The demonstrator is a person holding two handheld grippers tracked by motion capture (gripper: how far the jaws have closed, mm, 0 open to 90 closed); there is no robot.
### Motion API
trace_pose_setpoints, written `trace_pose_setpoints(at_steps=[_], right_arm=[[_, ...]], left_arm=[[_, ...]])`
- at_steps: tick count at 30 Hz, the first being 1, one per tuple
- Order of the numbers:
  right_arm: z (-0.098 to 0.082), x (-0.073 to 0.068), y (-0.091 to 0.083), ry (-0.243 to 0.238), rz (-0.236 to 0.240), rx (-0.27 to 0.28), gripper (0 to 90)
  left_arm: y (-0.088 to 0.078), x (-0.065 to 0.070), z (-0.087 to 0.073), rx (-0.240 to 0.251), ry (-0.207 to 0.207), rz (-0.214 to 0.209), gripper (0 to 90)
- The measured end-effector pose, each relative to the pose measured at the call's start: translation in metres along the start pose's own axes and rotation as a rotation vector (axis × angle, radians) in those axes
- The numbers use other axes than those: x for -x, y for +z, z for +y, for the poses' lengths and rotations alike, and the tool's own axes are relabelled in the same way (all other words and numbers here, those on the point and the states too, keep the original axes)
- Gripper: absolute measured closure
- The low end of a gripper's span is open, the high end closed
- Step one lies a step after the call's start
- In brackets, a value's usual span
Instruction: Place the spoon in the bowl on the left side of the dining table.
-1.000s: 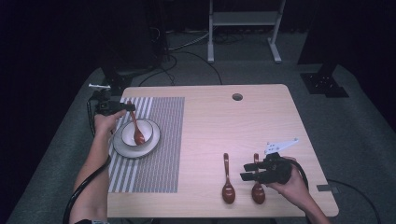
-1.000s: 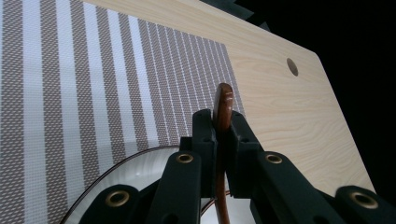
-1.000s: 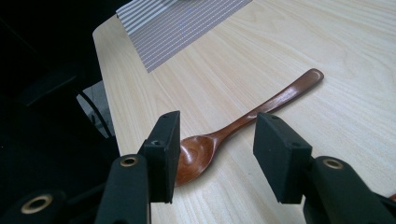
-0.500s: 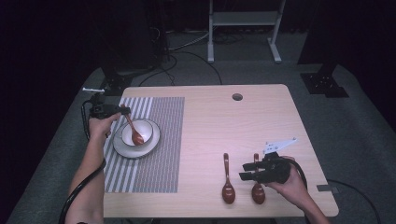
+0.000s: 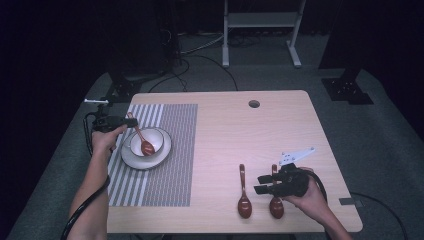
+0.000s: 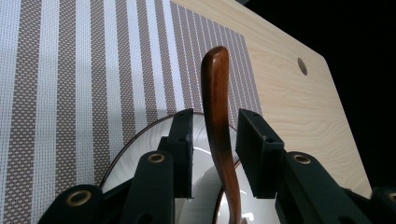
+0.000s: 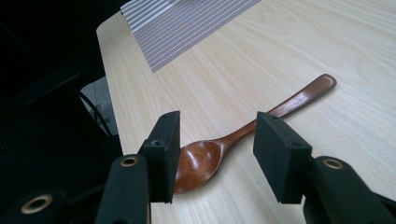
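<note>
Shifted slightly toward the placemat's outer edge since the earlier frame: left gripper, its jaws just opening, apart on either side of the spoon handle, pads not pressing. Spoon's bowl end resting in the white bowl on the plate. Unmoved at the bench's near right: right gripper, jaws apart, over a second wooden spoon flat on the bench. Third spoon just beside it.

Left tool opened, freeing the spoon
</note>
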State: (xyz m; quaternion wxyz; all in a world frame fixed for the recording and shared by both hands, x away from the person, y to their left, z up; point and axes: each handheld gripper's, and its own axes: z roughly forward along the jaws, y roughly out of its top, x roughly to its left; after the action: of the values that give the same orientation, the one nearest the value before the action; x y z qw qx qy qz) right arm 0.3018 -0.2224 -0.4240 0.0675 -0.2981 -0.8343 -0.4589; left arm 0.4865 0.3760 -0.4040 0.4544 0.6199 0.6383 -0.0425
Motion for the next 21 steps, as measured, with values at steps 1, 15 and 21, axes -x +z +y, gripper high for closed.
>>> trace_pose_setpoints(at_steps=[1,15,21], right_arm=[[0.0,0.0,0.0,0.0,0.001,-0.001,50.3],[0.006,0.0,-0.001,-0.016,0.008,-0.012,50.2],[0.008,0.004,-0.002,-0.017,0.002,-0.018,49.6]], left_arm=[[-0.001,0.0,-0.001,0.0,0.001,-0.002,66.0],[-0.017,0.005,-0.014,0.006,0.017,-0.001,62.9],[-0.025,0.008,-0.021,0.016,0.023,-0.005,60.7]])
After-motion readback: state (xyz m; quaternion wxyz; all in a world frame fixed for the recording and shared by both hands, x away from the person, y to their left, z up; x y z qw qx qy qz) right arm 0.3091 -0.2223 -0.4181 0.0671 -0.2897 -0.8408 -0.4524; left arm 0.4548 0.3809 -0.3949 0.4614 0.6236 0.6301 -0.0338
